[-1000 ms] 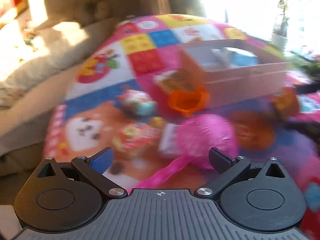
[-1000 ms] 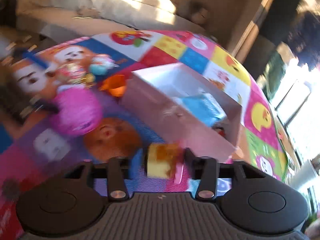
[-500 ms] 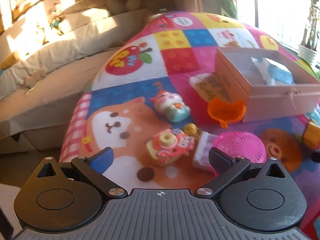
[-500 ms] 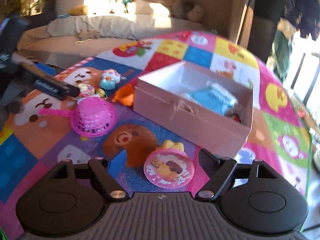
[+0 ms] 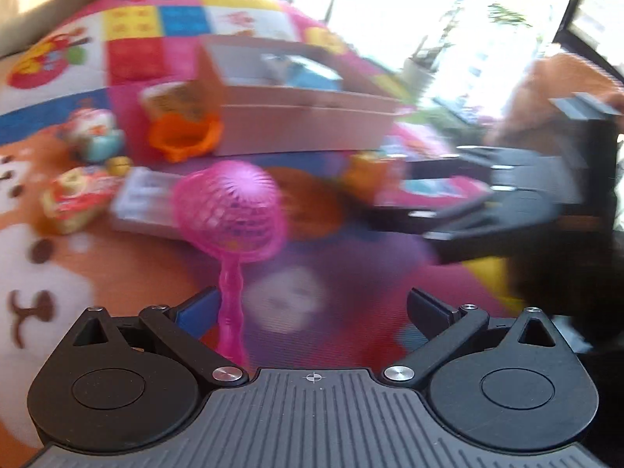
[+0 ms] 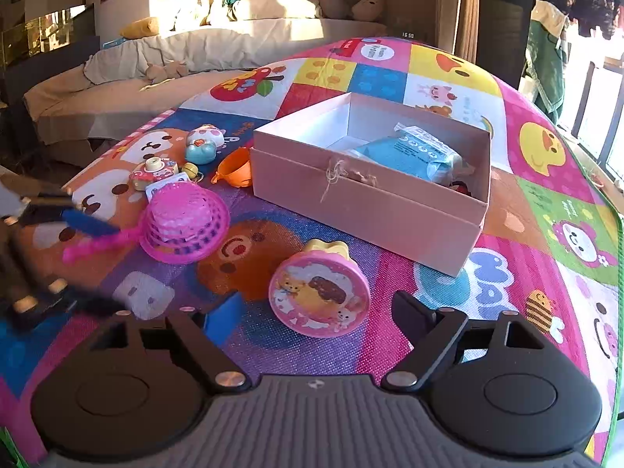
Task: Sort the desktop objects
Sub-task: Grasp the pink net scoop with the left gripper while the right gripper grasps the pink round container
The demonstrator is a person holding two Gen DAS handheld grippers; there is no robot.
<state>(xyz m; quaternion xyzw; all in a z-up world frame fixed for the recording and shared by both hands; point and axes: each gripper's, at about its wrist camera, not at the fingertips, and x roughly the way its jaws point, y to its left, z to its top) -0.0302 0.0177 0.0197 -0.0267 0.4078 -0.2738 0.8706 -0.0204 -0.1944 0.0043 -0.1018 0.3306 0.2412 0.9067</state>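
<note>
A pink mesh basket (image 5: 230, 210) lies upside down on the colourful play mat (image 6: 538, 148). Its long handle (image 5: 230, 312) runs back between the fingers of my left gripper (image 5: 312, 304), close to the left pad; the jaws stand wide and open. A round pink toy with cartoon animals (image 6: 319, 292) rests on the mat just ahead of my right gripper (image 6: 319, 310), whose jaws are opening and do not touch it. An open pink box (image 6: 366, 210) behind the toy holds a blue packet (image 6: 405, 152). The left wrist view is blurred.
Left of the box sit an orange cup (image 6: 234, 169), a white and teal toy (image 6: 204, 144), a toy camera (image 6: 154, 171) and a small gold bell (image 6: 191, 170). A bed with pillows (image 6: 195, 58) lies beyond the mat; windows are on the right.
My right gripper has let go of the round pink toy, which now lies on the mat, and its jaws have widened. My left gripper swung over to the pink basket's handle.
</note>
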